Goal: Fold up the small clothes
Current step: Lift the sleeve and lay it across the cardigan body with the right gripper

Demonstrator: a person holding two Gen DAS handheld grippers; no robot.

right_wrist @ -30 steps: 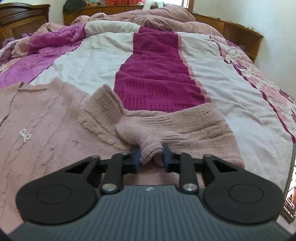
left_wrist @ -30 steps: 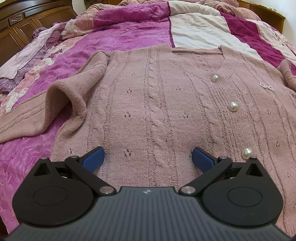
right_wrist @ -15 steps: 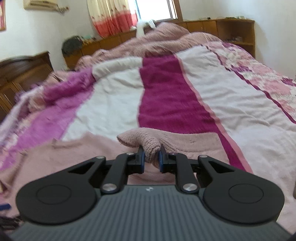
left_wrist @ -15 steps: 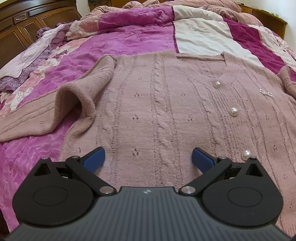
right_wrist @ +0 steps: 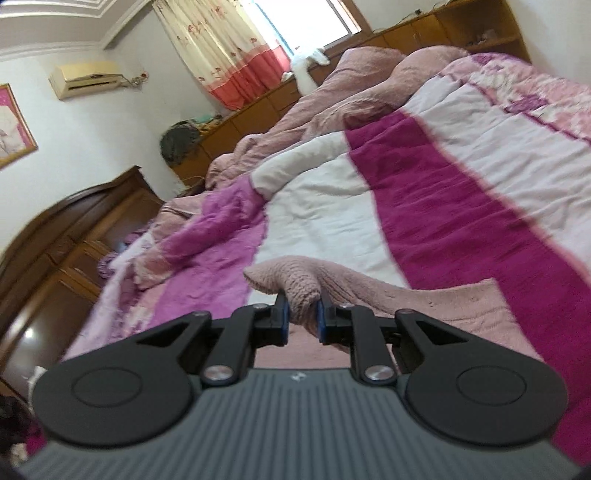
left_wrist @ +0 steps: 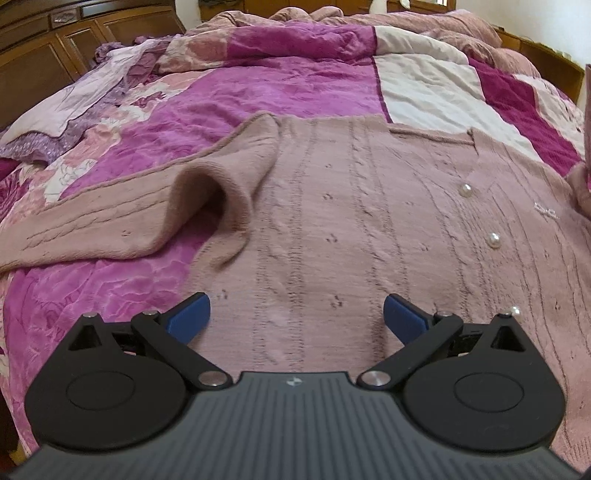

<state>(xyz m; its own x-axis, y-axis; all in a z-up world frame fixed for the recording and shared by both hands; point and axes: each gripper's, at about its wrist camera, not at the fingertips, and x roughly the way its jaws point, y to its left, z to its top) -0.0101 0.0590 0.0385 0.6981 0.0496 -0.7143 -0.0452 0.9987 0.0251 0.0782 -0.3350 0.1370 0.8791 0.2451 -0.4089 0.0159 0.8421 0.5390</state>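
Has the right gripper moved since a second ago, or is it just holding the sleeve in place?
Yes. The right gripper, jaws shut on the sleeve, has lifted and rolled: the window and curtain now show.

Open quilt (right_wrist: 325, 218) (beyond raised sleeve (right_wrist: 295, 284))

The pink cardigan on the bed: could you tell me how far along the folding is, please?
Barely begun. The cardigan lies flat, buttons up. The right gripper is shut on one sleeve, raised off the quilt. The left gripper is open; the other sleeve remains unfolded.
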